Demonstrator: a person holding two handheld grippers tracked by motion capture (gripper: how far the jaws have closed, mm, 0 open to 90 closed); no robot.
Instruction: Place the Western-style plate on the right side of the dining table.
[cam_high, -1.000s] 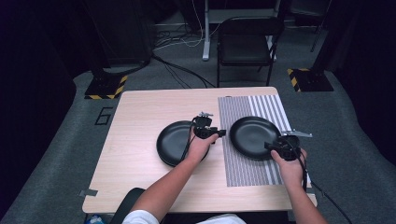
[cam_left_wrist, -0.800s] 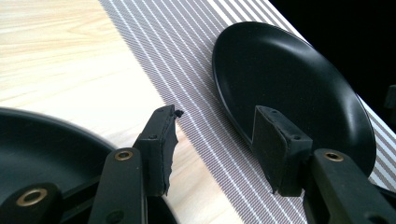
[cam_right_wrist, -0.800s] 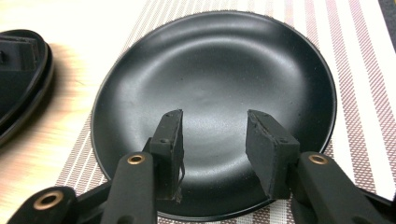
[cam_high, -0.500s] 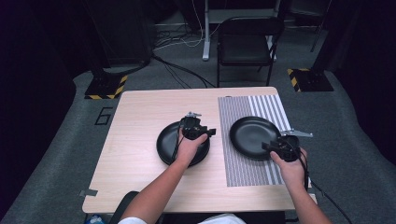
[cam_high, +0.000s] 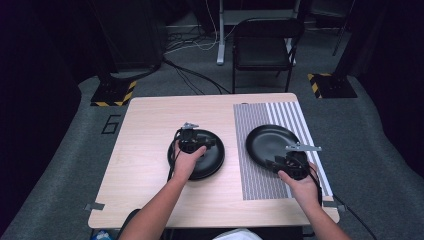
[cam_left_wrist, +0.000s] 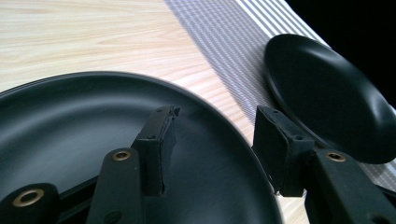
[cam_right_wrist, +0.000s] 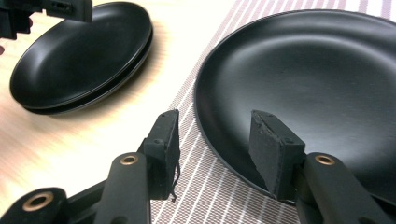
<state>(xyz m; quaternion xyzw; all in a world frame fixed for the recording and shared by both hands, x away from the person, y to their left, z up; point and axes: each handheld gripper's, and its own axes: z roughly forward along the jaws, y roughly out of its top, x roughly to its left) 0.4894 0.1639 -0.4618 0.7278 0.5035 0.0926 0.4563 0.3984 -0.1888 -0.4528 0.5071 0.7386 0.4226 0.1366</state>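
Left gripper (cam_high: 192, 141) hovers over the stacked round black plates (cam_high: 207, 160) on the bare wooden table (cam_high: 145, 150), jaws released. Right gripper (cam_high: 280, 164), jaws released, straddles the near rim of the single black plate (cam_high: 270, 140) on the striped mat (cam_high: 260, 175).

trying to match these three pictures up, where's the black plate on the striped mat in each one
High view: the plate on the mat lies right of centre, by the right gripper.
Left gripper view: upper right, beyond the near plate stack.
Right gripper view: right half, its rim between the open jaws.
Shared landmark: the striped mat.
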